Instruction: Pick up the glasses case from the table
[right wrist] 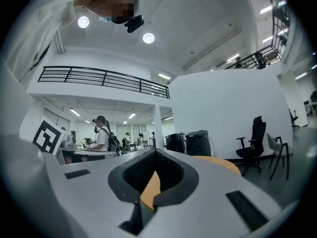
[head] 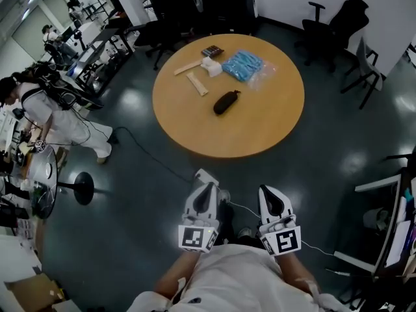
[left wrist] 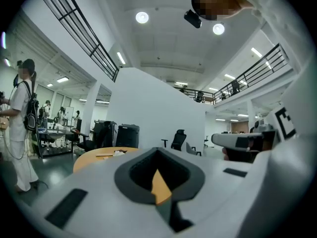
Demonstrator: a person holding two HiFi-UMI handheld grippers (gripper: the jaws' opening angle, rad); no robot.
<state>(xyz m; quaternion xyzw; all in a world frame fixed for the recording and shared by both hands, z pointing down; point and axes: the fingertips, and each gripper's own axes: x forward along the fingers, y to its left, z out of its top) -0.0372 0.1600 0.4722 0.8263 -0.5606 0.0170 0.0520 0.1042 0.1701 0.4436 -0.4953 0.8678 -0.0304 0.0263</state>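
The black glasses case (head: 226,102) lies near the middle of the round wooden table (head: 273,122). Both grippers are held low in front of the person, well short of the table's near edge. My left gripper (head: 206,192) is shut with nothing in it; in the left gripper view its jaws (left wrist: 159,182) meet with the table's edge (left wrist: 94,158) far ahead. My right gripper (head: 270,195) is also shut and empty, its jaws (right wrist: 151,182) closed in the right gripper view. The case does not show in either gripper view.
On the table's far side lie a blue packet (head: 243,65), two wooden sticks (head: 197,84), a white object (head: 211,67) and a dark bar (head: 212,51). Black office chairs (head: 338,25) stand at the right. A person (head: 49,112) stands by desks at the left. A cable (head: 153,156) runs over the floor.
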